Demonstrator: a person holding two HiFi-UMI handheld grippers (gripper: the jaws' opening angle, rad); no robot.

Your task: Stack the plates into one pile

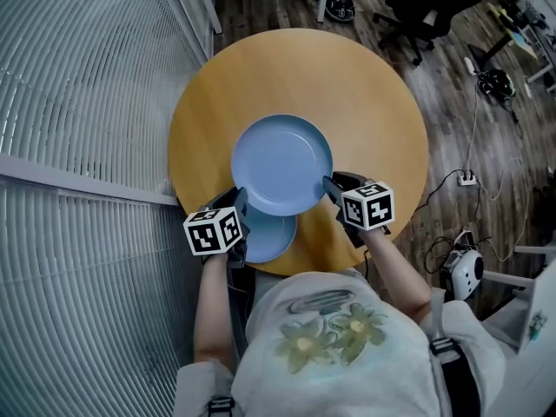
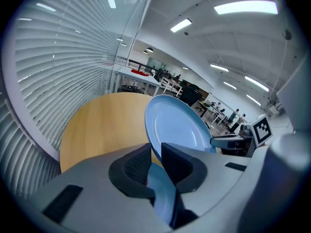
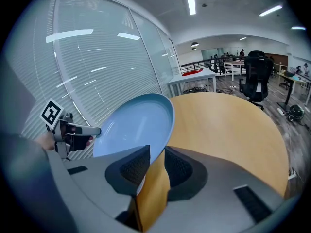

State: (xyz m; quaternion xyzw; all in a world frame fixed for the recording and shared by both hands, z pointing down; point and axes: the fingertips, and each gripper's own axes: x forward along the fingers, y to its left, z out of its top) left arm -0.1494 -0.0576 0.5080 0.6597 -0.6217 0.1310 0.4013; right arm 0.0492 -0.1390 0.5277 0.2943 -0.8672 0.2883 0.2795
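A large blue plate (image 1: 281, 164) hangs above the round wooden table (image 1: 373, 102), held by its rim on both sides. My left gripper (image 1: 236, 200) is shut on its near left edge, my right gripper (image 1: 332, 185) on its near right edge. A second blue plate (image 1: 271, 234) lies on the table by the front edge, half hidden under the held one. In the left gripper view the plate (image 2: 177, 125) runs up from my left gripper (image 2: 155, 161), rim between the pads. In the right gripper view the plate (image 3: 136, 123) tilts away from my right gripper (image 3: 155, 161).
A glass wall with blinds (image 1: 78, 102) stands close on the left of the table. A black office chair (image 1: 417, 7) is beyond the far edge. Cables and a power strip (image 1: 466, 178) lie on the wooden floor at right.
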